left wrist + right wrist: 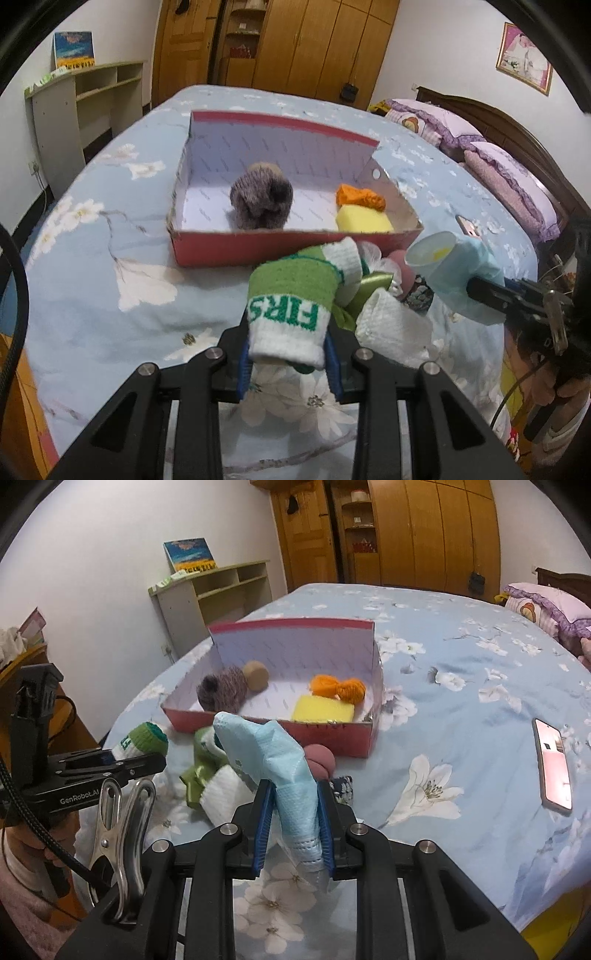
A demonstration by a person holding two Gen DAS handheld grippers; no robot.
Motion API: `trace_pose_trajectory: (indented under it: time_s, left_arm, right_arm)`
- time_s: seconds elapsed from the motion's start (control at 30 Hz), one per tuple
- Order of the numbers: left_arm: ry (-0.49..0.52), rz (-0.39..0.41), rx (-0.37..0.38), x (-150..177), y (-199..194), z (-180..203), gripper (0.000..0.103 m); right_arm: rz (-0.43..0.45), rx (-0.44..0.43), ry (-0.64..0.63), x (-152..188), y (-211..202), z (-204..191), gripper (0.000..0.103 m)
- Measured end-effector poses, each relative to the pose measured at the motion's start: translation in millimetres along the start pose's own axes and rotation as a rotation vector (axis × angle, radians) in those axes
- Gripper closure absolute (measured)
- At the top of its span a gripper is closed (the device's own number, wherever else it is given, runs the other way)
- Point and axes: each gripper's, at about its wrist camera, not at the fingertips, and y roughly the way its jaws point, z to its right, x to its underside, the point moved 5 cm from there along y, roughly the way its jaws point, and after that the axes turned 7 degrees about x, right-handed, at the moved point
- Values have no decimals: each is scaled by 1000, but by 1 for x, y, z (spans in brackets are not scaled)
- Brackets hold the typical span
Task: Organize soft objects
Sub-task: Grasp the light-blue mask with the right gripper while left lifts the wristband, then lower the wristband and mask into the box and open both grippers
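Socks and other soft things lie on a blue flowered bedspread (461, 672), near a red box (343, 734). Left gripper (288, 354) has its jaws closed to a narrow gap on a green and white sock (288, 306) with green letters, which stands up between the blue pads. Right gripper (293, 827) has its jaws pinched close on a light blue face mask (273, 760), and the mask rises in a crumpled fold above them.

Just past the held sock, toward 1 o'clock in the left view, sits a loose heap: one white sock (391, 325), one green ribbon (369, 288), one pink ball (320, 761) and one small dark patterned piece (341, 786). Other green and white knit pieces lie tangled in it; I cannot tell how many socks they make.

Beyond the heap, at 12 o'clock, the box sits open with white paper lining. It holds one grey-brown fuzzy yarn ball (261, 201) at its middle, one tan round thing (255, 675) behind that, one yellow sponge (322, 709) at the near right corner, and two orange yarn bundles (338, 688) touching each other just behind the sponge.

At 3 o'clock in the right view, well apart from the box, one phone (553, 764) lies flat on the bedspread. Two purple pillows (491, 162) rest at 2 o'clock in the left view, against a dark headboard. Farthest off stand a pale shelf unit (218, 590) and wooden wardrobes (417, 531).
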Motion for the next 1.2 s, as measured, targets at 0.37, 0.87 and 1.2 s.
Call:
trace_pose_trajectory:
  time_s: [0.37,0.87,1.2]
  left_arm:
    - [13,71,-32,-45,-3,-8,70]
    - [-23,99,-68,-113,46,-40,70]
    - [-76,45,-131,-117,93,-71,70]
  right_arm:
    - [47,-17,7,-34,7,-6,79]
    - [77,-17,-6,-105,65,7,79]
    - [40,-36,-43,-120,121,9,79]
